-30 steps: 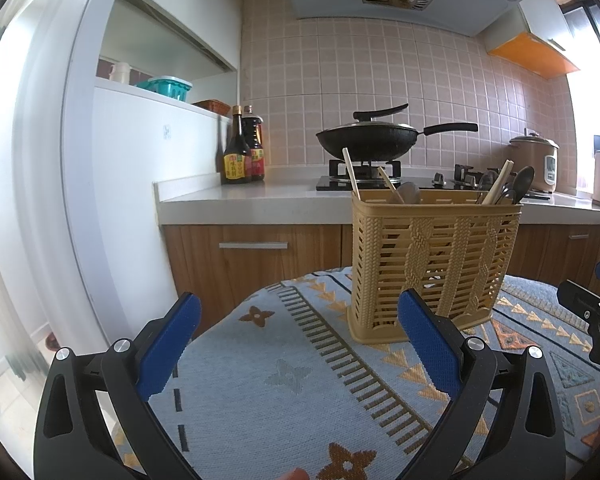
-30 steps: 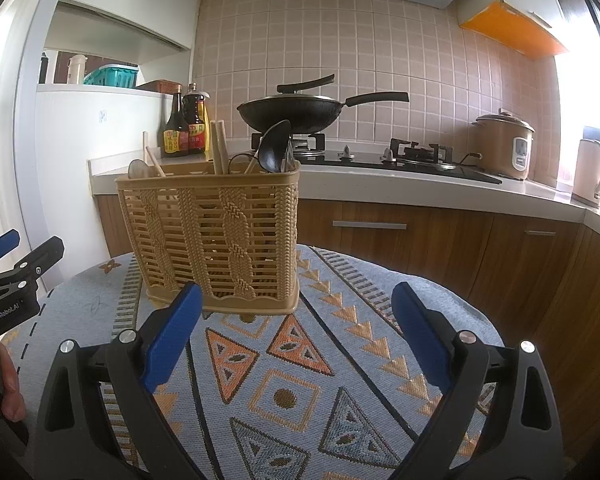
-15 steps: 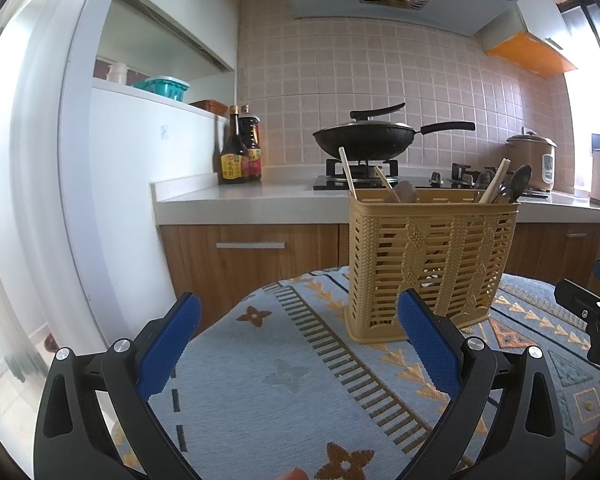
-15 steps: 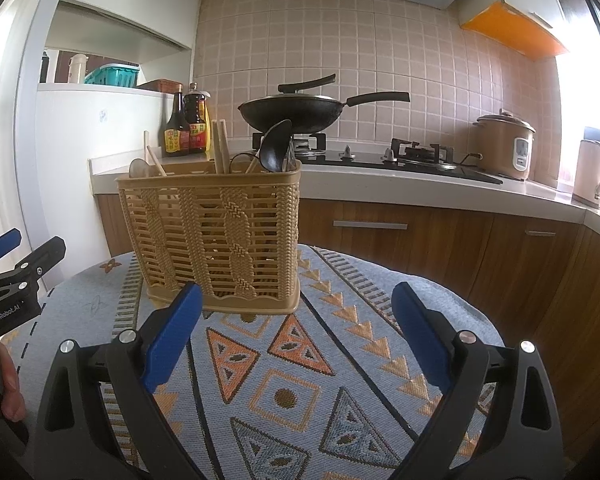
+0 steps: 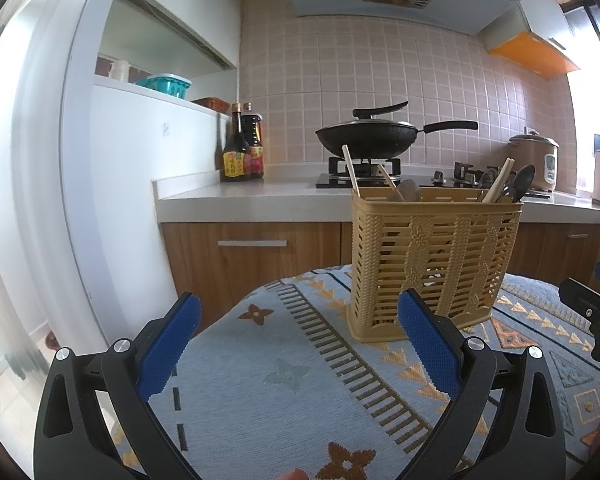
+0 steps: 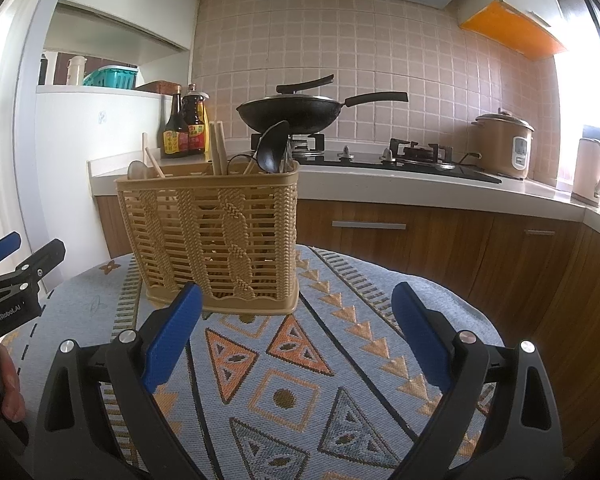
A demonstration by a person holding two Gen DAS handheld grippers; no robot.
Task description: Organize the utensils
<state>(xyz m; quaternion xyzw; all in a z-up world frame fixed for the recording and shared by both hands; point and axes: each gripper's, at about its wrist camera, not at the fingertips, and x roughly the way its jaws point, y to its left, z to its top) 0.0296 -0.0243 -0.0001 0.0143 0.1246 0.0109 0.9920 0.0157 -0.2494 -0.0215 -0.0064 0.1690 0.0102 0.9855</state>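
Observation:
A tan woven plastic utensil basket (image 5: 432, 264) (image 6: 216, 240) stands upright on a round table with a patterned blue cloth (image 5: 284, 376) (image 6: 300, 368). Chopsticks (image 5: 351, 170) (image 6: 217, 148), a black ladle (image 6: 274, 148) (image 5: 522, 178) and a pale spoon (image 6: 134, 169) stick out of its top. My left gripper (image 5: 300, 336) is open and empty, short of the basket and to its left. My right gripper (image 6: 296, 328) is open and empty, in front of the basket's right corner. Each gripper shows at the edge of the other's view.
Behind the table runs a kitchen counter (image 5: 236, 196) with wooden cabinets (image 6: 380, 236), a black wok (image 5: 368, 138) on the stove, sauce bottles (image 5: 242, 148), a rice cooker (image 6: 502, 144) and a kettle (image 6: 590, 170). A white wall stands at the left. A hand (image 6: 8, 384) holds the left gripper.
The left gripper's view has drifted slightly, with the basket shifting a little left and down in frame. The right gripper has barely moved. Both stay open and empty.

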